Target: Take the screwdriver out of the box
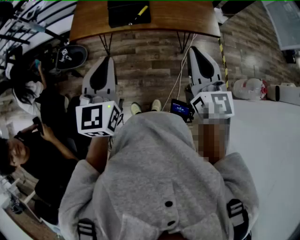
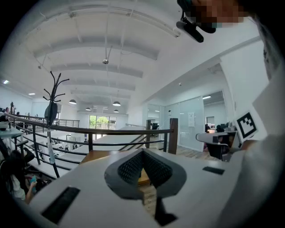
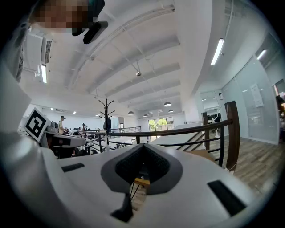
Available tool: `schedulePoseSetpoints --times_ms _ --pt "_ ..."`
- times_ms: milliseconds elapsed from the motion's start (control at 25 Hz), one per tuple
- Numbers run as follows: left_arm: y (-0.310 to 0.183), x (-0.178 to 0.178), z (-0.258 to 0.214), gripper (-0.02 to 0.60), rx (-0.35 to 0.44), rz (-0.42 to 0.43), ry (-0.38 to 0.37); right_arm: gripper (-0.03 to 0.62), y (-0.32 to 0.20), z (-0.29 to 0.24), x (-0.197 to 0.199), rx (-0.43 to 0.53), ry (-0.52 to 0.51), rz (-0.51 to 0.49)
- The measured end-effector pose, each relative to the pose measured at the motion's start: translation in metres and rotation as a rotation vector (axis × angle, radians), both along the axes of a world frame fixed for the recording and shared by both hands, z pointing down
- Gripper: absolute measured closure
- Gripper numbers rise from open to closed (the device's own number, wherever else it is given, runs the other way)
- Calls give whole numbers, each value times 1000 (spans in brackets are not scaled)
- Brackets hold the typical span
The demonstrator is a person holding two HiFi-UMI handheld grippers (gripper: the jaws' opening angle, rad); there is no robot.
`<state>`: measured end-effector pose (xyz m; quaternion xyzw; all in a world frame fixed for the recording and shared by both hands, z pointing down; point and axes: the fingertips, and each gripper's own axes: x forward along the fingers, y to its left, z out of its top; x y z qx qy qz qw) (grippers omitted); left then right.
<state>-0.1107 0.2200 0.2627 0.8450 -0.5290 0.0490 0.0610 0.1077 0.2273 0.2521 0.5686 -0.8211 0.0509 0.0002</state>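
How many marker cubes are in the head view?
2. The left cube is left of the grey hood; the right cube is right of it. None looks hidden.

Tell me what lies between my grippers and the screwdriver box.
In the head view: wood-plank floor, a thin cable and the table edge lie between left gripper, right gripper and box.

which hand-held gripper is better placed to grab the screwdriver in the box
Left, probably. The black box with the yellow screwdriver sits left of centre on the wooden table, more in line with the left hand-held gripper than the right hand-held gripper. Both are shut and empty.
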Motion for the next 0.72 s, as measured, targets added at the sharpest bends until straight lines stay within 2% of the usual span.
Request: schedulePoseSetpoints --times_ms 160,360,560,720 --pt "3 14 -3 569 5 14 0 588 0 -1 8 -8 -12 -1" --pt "4 37 -1 569 -6 37 35 588 5 -2 21 2 -59 -7" --pt "10 55 1 569 -5 35 24 588 11 6 30 -5 -55 -33" --pt "17 68 -7 569 3 45 42 588 15 8 32 3 -33 -62"
